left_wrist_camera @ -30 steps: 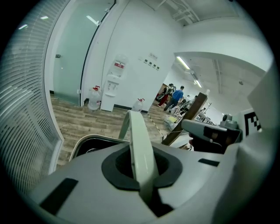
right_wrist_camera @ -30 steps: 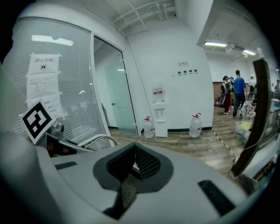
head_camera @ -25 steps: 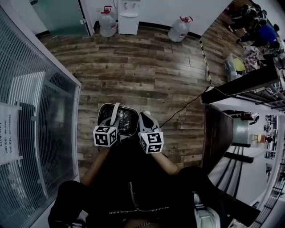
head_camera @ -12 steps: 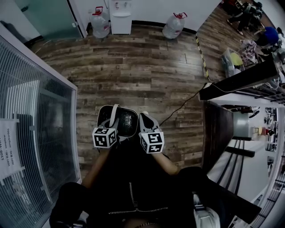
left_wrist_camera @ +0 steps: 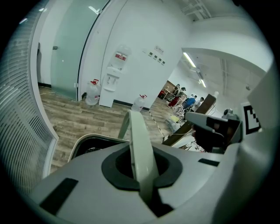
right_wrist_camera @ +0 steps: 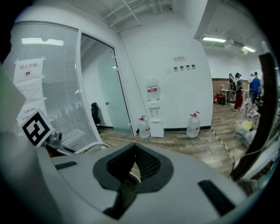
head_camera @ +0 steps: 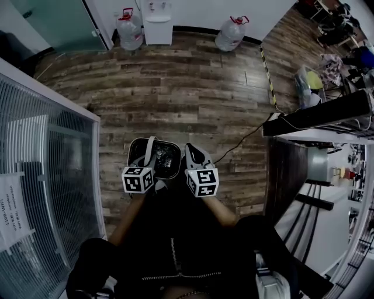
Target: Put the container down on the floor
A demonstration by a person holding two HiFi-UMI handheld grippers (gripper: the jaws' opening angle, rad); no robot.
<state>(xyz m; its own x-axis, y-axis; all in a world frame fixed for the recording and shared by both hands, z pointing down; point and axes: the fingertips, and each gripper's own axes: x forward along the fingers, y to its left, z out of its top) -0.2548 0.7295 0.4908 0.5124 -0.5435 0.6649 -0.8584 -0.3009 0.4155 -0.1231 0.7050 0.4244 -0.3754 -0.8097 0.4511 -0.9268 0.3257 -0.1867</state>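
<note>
Container, dark mesh with a pale rim, sits at lower centre of the head view. It is held up between both tongs in front of the person's dark clothing, with the wooden floor beneath it. The left tongs are clenched on its thin pale handle. The right tongs are clamped on its mesh wall. Water bottles flank a dispenser against the wall at the top of the frame.
</note>
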